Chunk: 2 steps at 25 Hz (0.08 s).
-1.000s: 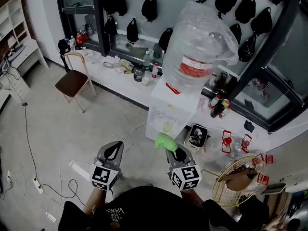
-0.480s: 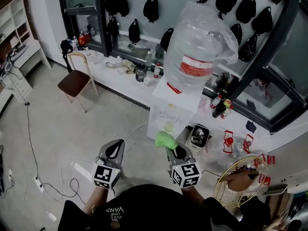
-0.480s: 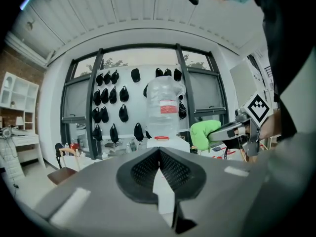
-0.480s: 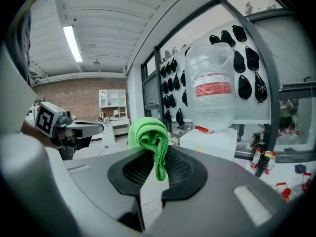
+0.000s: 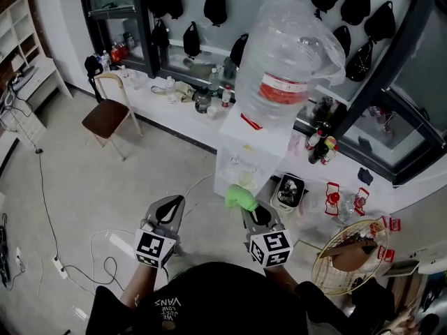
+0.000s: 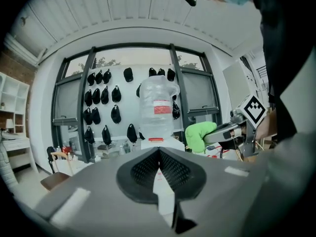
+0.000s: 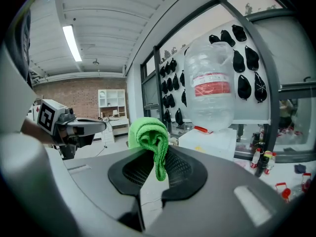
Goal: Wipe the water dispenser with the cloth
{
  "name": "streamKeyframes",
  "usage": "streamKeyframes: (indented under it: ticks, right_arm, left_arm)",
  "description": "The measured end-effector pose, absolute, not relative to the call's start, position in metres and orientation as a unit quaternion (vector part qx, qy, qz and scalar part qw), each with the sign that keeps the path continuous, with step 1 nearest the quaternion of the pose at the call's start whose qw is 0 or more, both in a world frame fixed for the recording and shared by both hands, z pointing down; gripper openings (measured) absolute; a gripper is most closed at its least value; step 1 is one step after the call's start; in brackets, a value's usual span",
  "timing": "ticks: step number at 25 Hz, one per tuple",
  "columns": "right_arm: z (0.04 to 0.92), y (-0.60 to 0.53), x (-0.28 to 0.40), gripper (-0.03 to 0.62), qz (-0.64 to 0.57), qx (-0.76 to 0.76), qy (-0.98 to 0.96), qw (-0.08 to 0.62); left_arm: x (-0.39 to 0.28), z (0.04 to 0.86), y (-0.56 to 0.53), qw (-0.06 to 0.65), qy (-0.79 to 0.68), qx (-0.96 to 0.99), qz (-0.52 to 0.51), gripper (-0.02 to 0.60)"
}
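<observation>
The water dispenser [image 5: 246,160], a white cabinet, was located in front of a low white ledge [image 5: 174,114], ahead of both grippers. A large clear bottle [image 5: 286,54] with a red label was seated neck-down on top of it. The left gripper [image 6: 158,151] was held beside the right one, its jaws brought together at the tips with nothing gripped. The right gripper [image 7: 157,153] was clamped on the green cloth [image 7: 147,130]. The cloth was bunched above the jaw tips, with one fold hung between the pads. It was held near the dispenser's front, and no contact was visible.
</observation>
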State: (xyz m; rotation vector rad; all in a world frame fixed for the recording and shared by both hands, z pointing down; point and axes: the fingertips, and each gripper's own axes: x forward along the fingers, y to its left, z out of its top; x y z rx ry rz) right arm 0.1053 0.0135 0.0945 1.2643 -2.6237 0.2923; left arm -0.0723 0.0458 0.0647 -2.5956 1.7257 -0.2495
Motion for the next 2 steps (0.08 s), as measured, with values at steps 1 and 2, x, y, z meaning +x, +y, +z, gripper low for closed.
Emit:
streamKeyframes:
  ticks: [1, 2]
  right_arm:
    - [0.0951, 0.0132, 0.1058, 0.067, 0.100, 0.430, -0.891, 0.107]
    - [0.0957, 0.0129, 0.1062, 0.067, 0.100, 0.430, -0.891, 0.108]
  left_arm:
    - [-0.0716, 0.0641, 0.0450, 0.009, 0.550, -0.831, -0.080, 0.002]
    - [-0.0710, 0.0634, 0.0441, 0.010, 0.549, -0.832, -0.081, 0.002]
